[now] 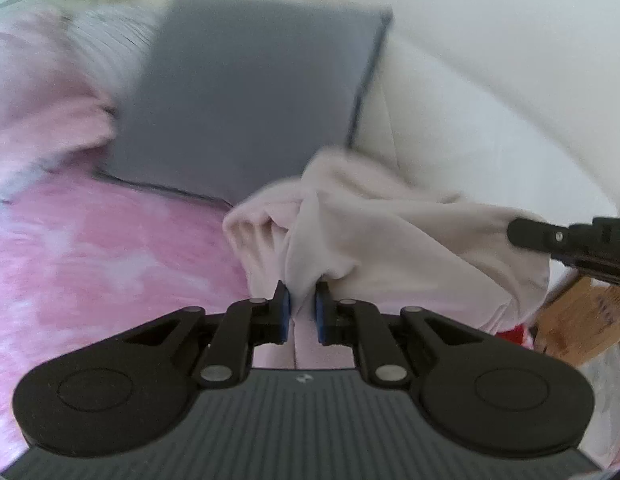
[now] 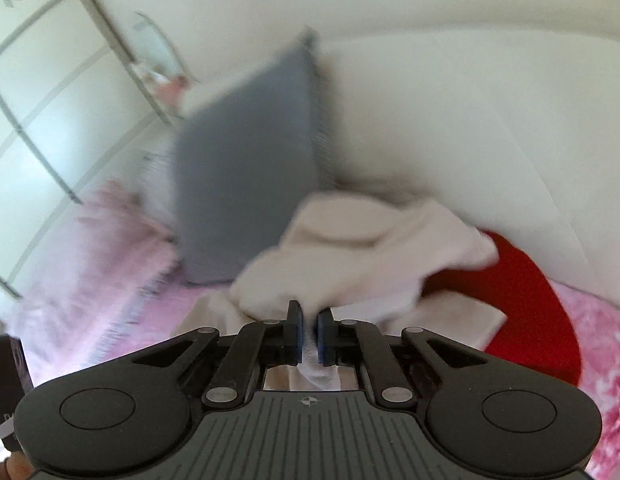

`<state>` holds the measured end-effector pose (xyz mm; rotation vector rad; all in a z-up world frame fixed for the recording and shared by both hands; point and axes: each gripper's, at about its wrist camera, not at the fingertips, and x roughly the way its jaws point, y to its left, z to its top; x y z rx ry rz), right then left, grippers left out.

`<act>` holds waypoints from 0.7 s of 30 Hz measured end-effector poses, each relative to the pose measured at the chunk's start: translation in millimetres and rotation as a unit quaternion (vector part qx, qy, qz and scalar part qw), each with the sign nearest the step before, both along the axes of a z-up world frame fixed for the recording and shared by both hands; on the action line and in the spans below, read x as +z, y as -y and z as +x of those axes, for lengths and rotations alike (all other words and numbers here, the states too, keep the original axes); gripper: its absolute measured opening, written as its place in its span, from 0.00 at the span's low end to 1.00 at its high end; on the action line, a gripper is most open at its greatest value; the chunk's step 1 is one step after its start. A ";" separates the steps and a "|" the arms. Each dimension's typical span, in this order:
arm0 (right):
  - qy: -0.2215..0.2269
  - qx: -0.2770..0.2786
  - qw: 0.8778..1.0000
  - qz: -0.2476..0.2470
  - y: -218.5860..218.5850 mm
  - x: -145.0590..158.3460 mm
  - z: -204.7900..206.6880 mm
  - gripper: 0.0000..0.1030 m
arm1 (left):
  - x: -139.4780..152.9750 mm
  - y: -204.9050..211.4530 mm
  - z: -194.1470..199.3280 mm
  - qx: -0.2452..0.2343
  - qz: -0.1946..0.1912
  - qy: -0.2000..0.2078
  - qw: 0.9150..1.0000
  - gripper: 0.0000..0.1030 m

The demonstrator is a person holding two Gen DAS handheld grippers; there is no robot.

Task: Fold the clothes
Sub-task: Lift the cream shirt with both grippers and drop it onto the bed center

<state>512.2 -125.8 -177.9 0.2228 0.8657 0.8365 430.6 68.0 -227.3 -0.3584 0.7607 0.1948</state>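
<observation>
Garment of pale cream soft cloth (image 1: 389, 232), bunched just right of upright grey square cushion (image 1: 246, 96), pinched by left gripper (image 1: 302, 312) and right gripper (image 2: 308, 334), fingers narrow on its folds.

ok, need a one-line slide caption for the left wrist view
Left gripper pinches a pale pink garment above a pink bedspread, grey pillow behind.
</observation>
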 end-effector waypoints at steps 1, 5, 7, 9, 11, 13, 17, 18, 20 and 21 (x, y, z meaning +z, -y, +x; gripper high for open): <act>0.009 0.009 1.000 0.010 -2.1 11.8 -8.7 0.05 | 14.0 -2.7 -17.9 0.012 0.005 0.009 1.000 0.09; 0.047 0.047 0.997 0.050 -10.3 58.9 -43.3 0.05 | 77.7 -15.9 -115.0 0.075 0.034 0.053 0.995 0.09; 0.064 0.070 0.993 0.071 -19.1 81.8 -66.1 0.05 | 106.3 -22.9 -166.3 0.110 0.045 0.074 0.990 0.09; 0.081 0.102 0.987 0.096 -35.1 104.0 -103.1 0.05 | 136.7 -27.2 -223.3 0.142 0.062 0.096 0.983 0.08; 0.092 0.131 0.980 0.117 -50.4 121.4 -138.5 0.05 | 164.3 -31.3 -278.2 0.169 0.084 0.107 0.976 0.08; 0.102 0.158 0.973 0.137 -65.0 137.9 -175.4 0.05 | 186.2 -32.3 -331.1 0.195 0.101 0.117 0.968 0.08; 0.113 0.215 0.954 0.178 -93.4 168.2 -253.1 0.05 | 225.9 -31.4 -433.4 0.247 0.128 0.137 0.951 0.08; 0.116 0.229 0.948 0.188 -99.3 175.6 -272.5 0.05 | 235.4 -29.9 -456.6 0.258 0.137 0.141 0.946 0.08; 0.117 0.255 0.944 0.172 -113.5 179.1 -305.0 0.05 | 251.2 -29.0 -500.1 0.276 0.152 0.146 0.938 0.08; 0.118 0.267 0.943 0.162 -120.8 180.1 -320.9 0.05 | 258.6 -28.0 -520.2 0.282 0.159 0.147 0.935 0.09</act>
